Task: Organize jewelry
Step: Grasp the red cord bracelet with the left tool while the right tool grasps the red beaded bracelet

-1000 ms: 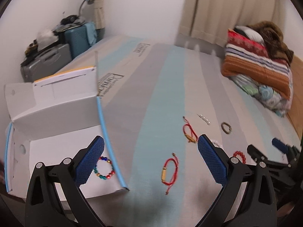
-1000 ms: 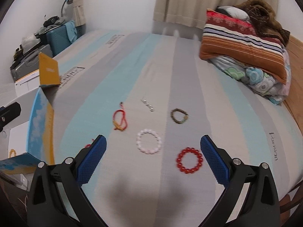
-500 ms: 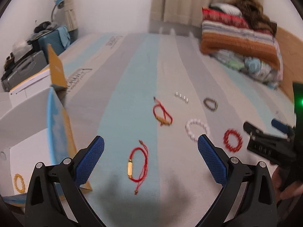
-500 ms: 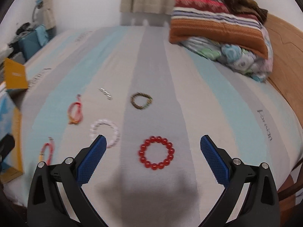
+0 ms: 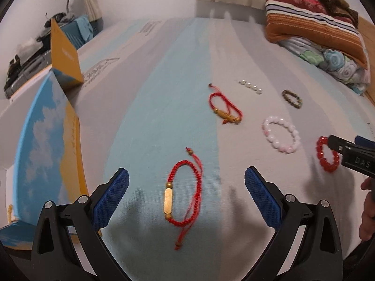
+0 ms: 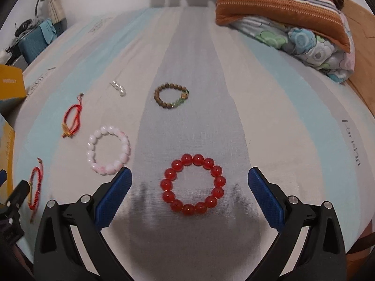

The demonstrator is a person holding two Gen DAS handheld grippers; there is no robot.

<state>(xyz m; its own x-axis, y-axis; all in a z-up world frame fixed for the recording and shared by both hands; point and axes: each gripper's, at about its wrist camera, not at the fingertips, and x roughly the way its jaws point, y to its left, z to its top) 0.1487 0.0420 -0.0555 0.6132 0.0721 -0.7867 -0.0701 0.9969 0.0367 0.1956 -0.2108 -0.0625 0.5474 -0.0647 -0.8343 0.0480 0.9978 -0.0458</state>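
Observation:
My left gripper (image 5: 186, 195) is open and empty, just above a red cord bracelet with a gold bar (image 5: 184, 193) lying between its fingers. My right gripper (image 6: 189, 195) is open and empty over a red bead bracelet (image 6: 193, 183), which also shows in the left wrist view (image 5: 327, 154). On the bed also lie a pink bead bracelet (image 6: 109, 153), a second red cord bracelet (image 6: 71, 120), a brown bead bracelet (image 6: 171, 96) and a clear bead strand (image 6: 118, 87). An open box with blue sky print (image 5: 44, 140) stands at the left.
The striped sheet (image 6: 269, 117) covers the bed. Folded blankets and a floral quilt (image 6: 293, 23) are piled at the far right. Suitcases and clutter (image 5: 35, 53) stand by the wall at the far left. A wooden bed edge (image 6: 361, 46) runs along the right.
My left gripper has swung from the box to above the red cord bracelet with the gold bar. My right gripper has moved right and forward to above the red bead bracelet.

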